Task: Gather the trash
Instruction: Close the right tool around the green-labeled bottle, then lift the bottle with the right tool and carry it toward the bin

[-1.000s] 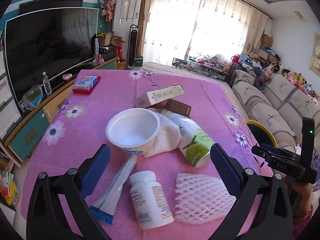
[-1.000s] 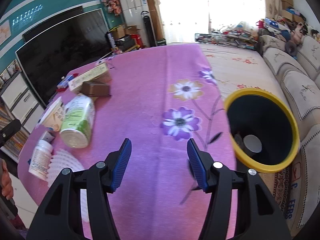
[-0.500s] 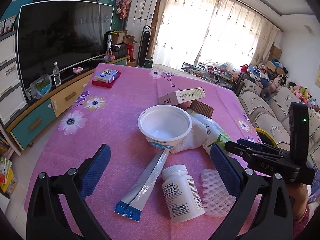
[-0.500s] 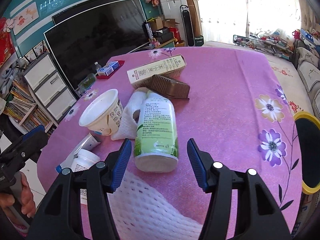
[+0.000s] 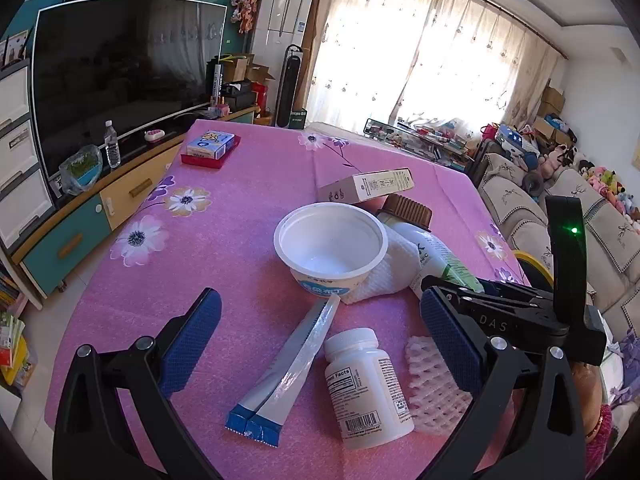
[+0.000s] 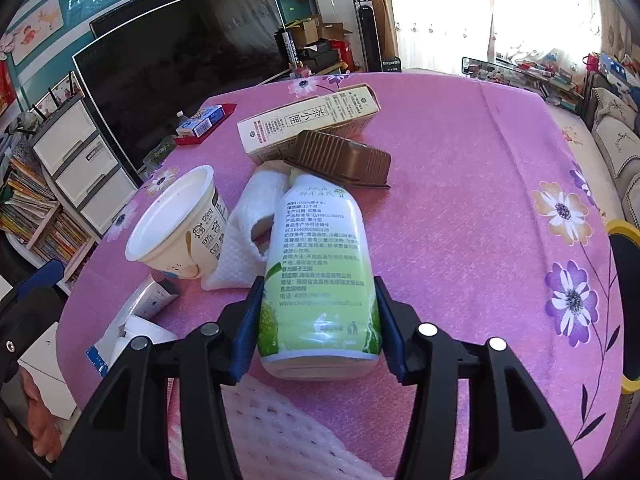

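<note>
Right gripper (image 6: 318,322) is straddling the base end of the green-and-white bottle (image 6: 320,264), blue pads sitting right against both sides of it; jaws have just been closing in, bottle between them, so it is gripping the bottle. The bottle is lying on its side on the pink tablecloth (image 6: 460,184), cap end pointing far, tucked under the brown ridged tray (image 6: 340,158). A long beige carton (image 6: 308,120) is lying just behind the tray.

Left of the bottle: crumpled white paper towel (image 6: 244,232) touching it, then the white yogurt cup (image 6: 176,224) tipped against the towel. White foam net (image 6: 280,432) is lying near, under the right gripper.

Left gripper (image 5: 320,340) is hanging released over the near table edge, jaws wide apart, nothing between the pads. Below it: squeezed tube (image 5: 288,368) with blue end, white pill bottle (image 5: 368,384) on its side just right of the tube, foam net further right.

Yellow-rimmed black bin (image 6: 624,308) is sitting off the right side of the table. A small blue box (image 5: 210,144) on a red tray is at the far left corner.
</note>
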